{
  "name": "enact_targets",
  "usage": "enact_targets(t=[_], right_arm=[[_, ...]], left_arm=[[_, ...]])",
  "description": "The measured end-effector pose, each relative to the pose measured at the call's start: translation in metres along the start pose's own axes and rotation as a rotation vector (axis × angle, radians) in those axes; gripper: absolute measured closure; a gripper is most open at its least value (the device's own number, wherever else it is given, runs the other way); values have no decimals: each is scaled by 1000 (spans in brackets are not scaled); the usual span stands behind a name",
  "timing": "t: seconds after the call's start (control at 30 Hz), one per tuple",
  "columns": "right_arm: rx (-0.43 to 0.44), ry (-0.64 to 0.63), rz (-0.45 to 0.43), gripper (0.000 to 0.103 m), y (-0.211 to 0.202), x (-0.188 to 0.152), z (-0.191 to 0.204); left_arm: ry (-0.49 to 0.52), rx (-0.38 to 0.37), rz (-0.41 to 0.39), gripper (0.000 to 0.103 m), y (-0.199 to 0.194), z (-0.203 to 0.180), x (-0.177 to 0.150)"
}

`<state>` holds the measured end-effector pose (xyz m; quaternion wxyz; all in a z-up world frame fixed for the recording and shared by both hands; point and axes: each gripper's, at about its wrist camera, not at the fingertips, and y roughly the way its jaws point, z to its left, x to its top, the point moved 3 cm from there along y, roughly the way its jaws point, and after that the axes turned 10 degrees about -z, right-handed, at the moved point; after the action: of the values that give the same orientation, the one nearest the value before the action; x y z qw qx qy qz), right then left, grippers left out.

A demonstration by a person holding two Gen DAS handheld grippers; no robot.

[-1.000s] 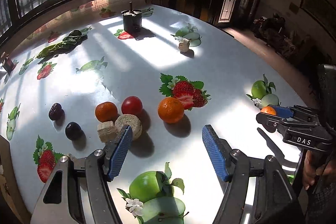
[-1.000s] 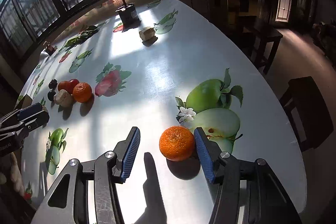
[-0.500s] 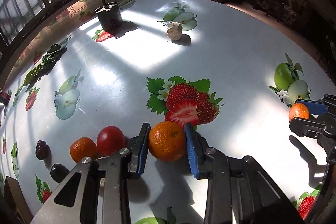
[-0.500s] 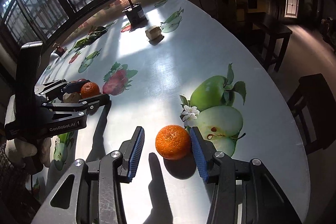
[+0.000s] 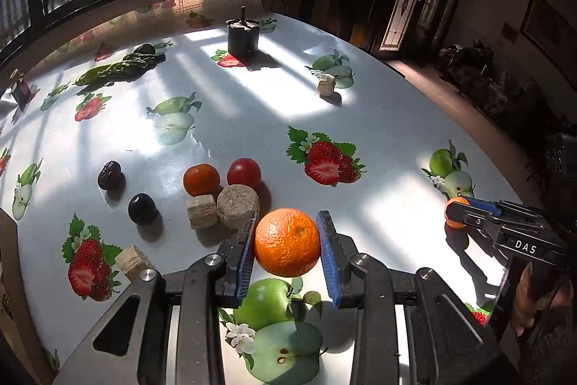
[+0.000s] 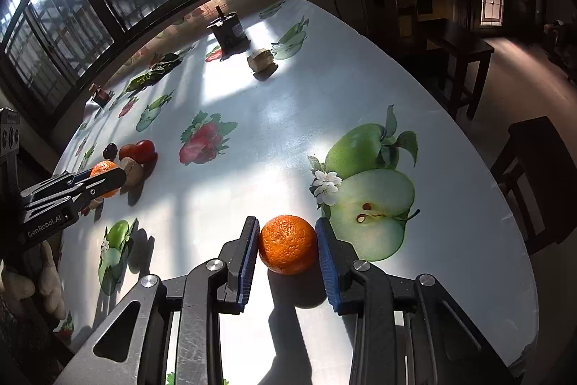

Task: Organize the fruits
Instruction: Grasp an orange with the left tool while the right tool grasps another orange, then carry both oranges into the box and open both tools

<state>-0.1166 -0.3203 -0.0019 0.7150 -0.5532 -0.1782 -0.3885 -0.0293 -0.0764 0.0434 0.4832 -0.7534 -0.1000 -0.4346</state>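
**Left wrist view: each pair of tongs pinches an orange over a fruit-print table**

Left wrist view: the left tongs fill the bottom of the frame. Their blue pads are drawn in narrow and press both sides of a large orange, which sits at the centre, toward 6 o'clock. Its shadow is not directly beneath it, so it seems lifted clear of the table, though that is hard to confirm.

At 10 o'clock from this orange lies a cluster: a smaller orange, a red tomato-like fruit, a round beige puck and a beige cube, all touching or just beside one another. Further toward 9 o'clock sit two dark plums, apart from each other. Another beige cube lies at 8 o'clock.

At 3 o'clock the right tongs reach in from the edge, closed on a second orange.

Right wrist view: the right tongs hold this orange at the lower centre. The blue pads stand close in on both sides of it, the gap nearly as small as it gets. The fruit rests on the table, beside a printed green apple at 2 o'clock. At 9 o'clock the left tongs appear with their orange, next to the cluster.

A dark boxy object stands far off at 12 o'clock.
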Motion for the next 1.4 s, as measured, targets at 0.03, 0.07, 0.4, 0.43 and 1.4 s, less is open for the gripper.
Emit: enact_targets(t=[0.03,0.07,0.4,0.43,1.4], right_arm=[[10,-5,-9,68,-2,0,4],[24,-12,-21,68,-5,0,9],[144,-100,3,68,-1,-8,87],[160,-115,8,68,0,-9,98],[524,-758,167,68,88,-113,492]], left_arm=[[-30,2,-12,71,-9,8,-2],[-62,4,-29,71,-20,16,-5],[-316,174,-172,71,-112,116,-48],[-329,197,-179,71,-118,124,-52],[-548,631,43,71,-196,351,-131]])
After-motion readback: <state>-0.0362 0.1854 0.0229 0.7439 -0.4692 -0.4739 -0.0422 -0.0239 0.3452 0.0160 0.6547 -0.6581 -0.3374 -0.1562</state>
